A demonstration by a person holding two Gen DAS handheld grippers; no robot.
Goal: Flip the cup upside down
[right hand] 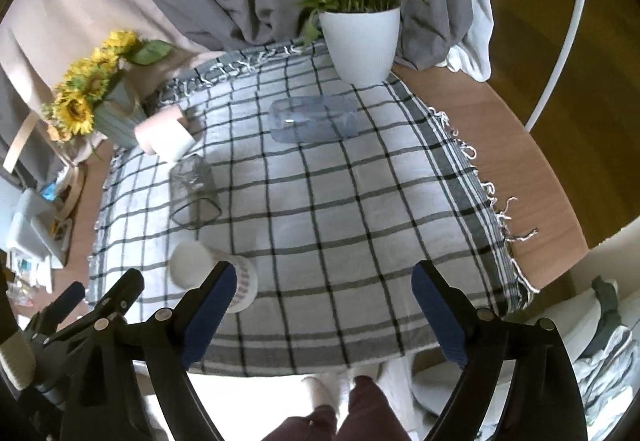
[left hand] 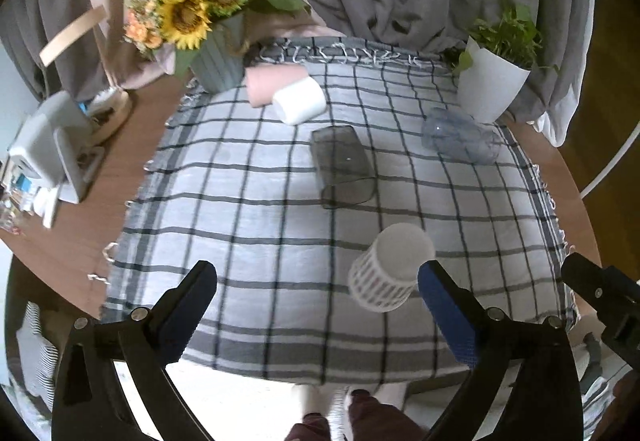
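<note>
Already base up, the white cup (left hand: 390, 273) with its slotted wall stands near the front edge of the checked cloth (left hand: 248, 209), its flat bottom facing the cameras. Both grippers hover above that edge with nothing between their blue-padded fingers. The left gripper (left hand: 316, 277) is spread wide, and the cup sits just beside its right-hand finger (left hand: 444, 305); contact cannot be judged. The right gripper (right hand: 324, 277) is likewise spread wide, the cup partly hidden behind one finger (right hand: 212, 305). Farther back on the cloth a smoky clear cup (left hand: 342, 169) and a bluish clear cup (left hand: 460, 135) lie on their sides, well apart. A white cup (left hand: 300, 101) lies sideways by a pink roll, near the sunflower vase (left hand: 218, 57). A white plant pot (left hand: 490, 81) stands at the far right corner of the surface.
</note>
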